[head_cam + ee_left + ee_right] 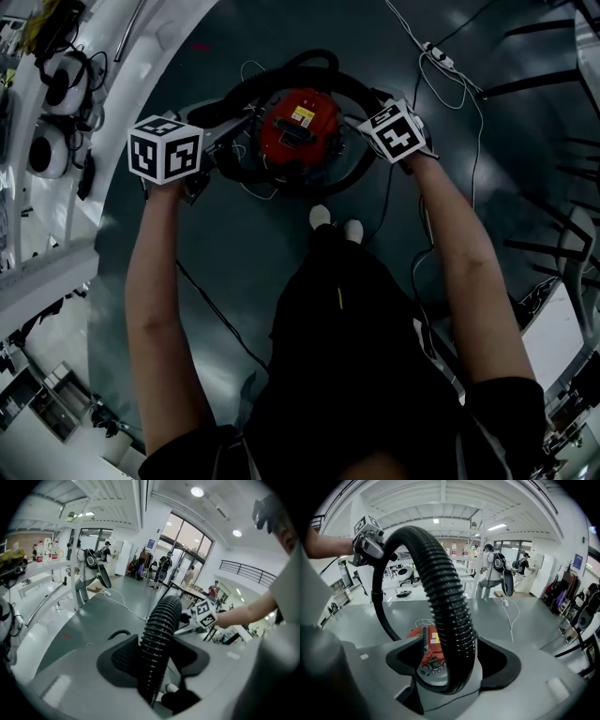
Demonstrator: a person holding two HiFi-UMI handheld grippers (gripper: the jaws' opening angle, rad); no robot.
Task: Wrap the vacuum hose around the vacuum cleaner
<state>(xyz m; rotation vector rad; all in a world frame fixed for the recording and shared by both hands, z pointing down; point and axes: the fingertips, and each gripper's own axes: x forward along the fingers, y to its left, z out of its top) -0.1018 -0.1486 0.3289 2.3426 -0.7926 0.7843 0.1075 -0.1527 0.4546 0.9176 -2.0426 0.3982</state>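
- Left gripper [157,654] clenched on ribbed hose [161,620].
- Right gripper [451,648] jaws apart, hose btwn (gap one side).
- Red vac [300,127] on floor [234,267] below.

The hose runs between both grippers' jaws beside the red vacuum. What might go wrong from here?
1. The right gripper has its jaws apart around the hose, so the arc may slip out and uncoil.
2. Only the left gripper clamps the hose, so a pull could drag it through.
3. The person's shoes are near the vacuum cleaner, where a dropped loop could snag.
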